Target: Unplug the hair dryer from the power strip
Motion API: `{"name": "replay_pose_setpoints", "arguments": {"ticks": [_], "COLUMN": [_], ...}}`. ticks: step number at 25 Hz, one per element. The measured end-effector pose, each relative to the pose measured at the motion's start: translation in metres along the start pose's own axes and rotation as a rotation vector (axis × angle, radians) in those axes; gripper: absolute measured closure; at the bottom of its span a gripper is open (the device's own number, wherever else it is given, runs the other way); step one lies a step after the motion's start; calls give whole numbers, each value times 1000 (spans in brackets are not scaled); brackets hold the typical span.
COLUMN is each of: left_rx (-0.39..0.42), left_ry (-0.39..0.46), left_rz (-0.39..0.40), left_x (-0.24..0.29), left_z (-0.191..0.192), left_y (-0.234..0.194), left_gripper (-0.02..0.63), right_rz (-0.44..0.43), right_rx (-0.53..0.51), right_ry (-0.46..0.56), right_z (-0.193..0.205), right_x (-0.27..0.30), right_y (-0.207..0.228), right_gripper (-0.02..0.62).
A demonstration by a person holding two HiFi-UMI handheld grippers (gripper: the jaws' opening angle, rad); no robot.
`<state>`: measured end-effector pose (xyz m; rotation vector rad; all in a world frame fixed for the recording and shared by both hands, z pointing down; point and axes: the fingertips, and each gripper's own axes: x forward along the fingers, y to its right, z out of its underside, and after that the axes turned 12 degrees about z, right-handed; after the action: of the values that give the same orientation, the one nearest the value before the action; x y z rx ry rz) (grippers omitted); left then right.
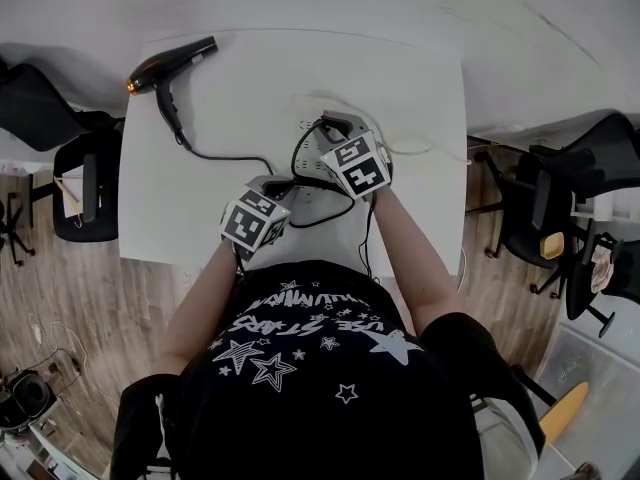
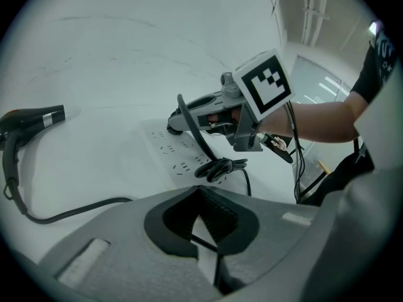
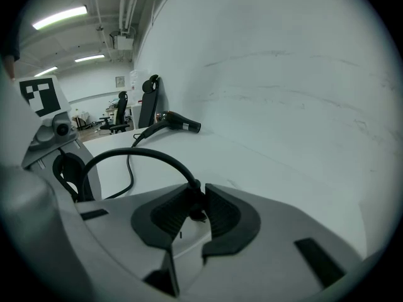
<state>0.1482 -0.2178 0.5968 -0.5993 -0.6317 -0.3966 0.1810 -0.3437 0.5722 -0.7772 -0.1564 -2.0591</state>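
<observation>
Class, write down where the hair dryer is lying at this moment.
In the head view the hair dryer lies at the far left corner of the white table; its cord leads to the plug held in the right gripper.

Black hair dryer (image 1: 172, 64) lies sideways, its cord (image 1: 222, 155) curving to white power strip (image 2: 171, 151).
</observation>
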Motion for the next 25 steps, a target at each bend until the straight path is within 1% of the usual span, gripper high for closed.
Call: {"name": "replay_pose_setpoints", "arguments": {"ticks": [5,9,11,15,17,18,21,25], "left_rx": [-5,9,9,13,14,11,10,16], "left_ry": [2,-3,-1,-2,-2,0,5,12], "left_rz": [4,-2,-1,1,2,4,1,-3], "left_x": [-1,1,2,3,3,3,2,2], "left_z": [1,0,-1,-2,-2,-3,-2,-2], "left_y": [-2,0,1,0,-1,0,2,0], "left_gripper": [600,600,600,600,600,600,600,600], "right_rz": [-38,-56,-55,-50,-32,-30,-37,-16], "right_rx": [105,146,120,-37,-112,-122,-94,-78], "right_ry": [1,4,14,71,77,80,78,75], "right_z": [3,7,6,-13,-23,-25,-24,-21], "right_x": [0,-4,-7,-15,-16,-16,-20,-25], "right_y": [7,12,12,-4,-12,-13,-13,-2], "right_gripper": [517,515,515,518,518,518,518,518]}}
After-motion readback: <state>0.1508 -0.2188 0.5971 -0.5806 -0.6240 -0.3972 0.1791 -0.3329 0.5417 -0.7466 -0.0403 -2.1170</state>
